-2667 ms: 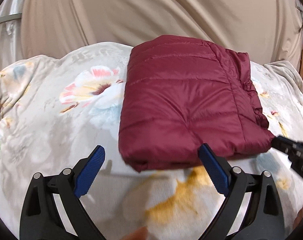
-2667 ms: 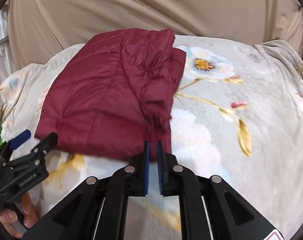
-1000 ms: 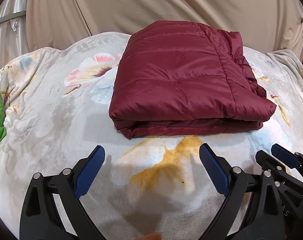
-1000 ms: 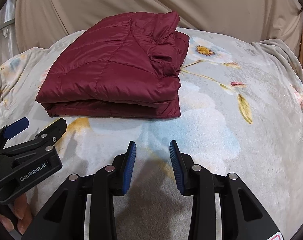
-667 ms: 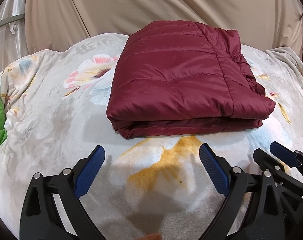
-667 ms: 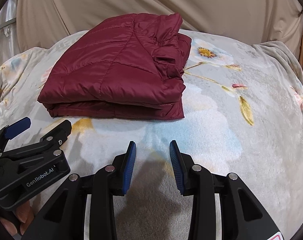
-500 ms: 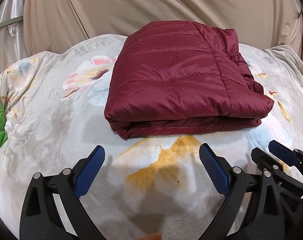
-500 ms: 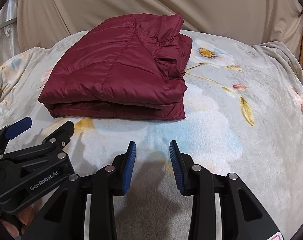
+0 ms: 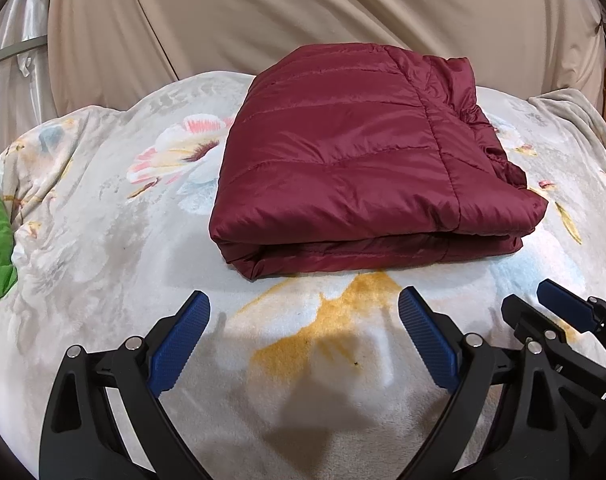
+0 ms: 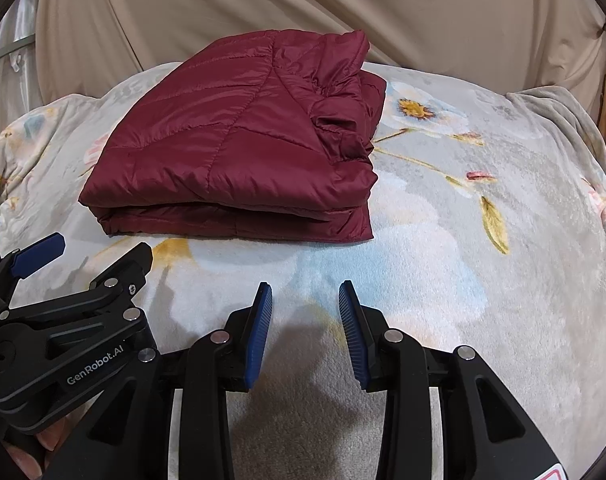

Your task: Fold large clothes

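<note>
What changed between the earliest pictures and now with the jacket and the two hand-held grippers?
The right hand-held gripper, earlier shut at the maroon jacket's near edge, has opened and drawn back; nothing sits between its pads. The left hand-held gripper has also backed off from the jacket, its jaws wide as before. The jacket stays folded on the floral blanket, now untouched.

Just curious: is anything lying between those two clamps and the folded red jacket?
Nothing visible: only bare floral blanket lies between the left gripper, the right gripper and the folded maroon puffer jacket.
</note>
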### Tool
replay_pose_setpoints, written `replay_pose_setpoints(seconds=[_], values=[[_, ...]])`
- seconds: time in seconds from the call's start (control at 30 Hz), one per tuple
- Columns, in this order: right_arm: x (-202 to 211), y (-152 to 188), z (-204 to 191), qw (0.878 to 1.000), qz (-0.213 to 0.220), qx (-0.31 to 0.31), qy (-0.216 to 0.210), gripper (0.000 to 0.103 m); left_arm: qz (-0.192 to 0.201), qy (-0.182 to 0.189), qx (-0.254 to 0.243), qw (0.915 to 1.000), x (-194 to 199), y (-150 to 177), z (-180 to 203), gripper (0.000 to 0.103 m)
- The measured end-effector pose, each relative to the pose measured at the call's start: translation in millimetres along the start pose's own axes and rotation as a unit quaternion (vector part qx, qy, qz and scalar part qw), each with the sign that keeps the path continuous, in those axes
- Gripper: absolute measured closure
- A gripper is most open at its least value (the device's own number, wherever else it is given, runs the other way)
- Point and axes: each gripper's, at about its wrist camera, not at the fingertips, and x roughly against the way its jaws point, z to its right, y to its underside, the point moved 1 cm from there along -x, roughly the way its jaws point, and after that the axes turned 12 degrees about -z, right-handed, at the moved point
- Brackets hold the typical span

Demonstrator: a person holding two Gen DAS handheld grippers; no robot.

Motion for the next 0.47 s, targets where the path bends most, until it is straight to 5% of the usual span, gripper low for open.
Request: replay_pose_setpoints(seconds=[0.47], values=[[1.5,0.9,-2.6,1.0,0.002,-0.001,0.003,0.068,0.0,0.001,0.0,1.0,0.6,1.1,0.1,0.01]])
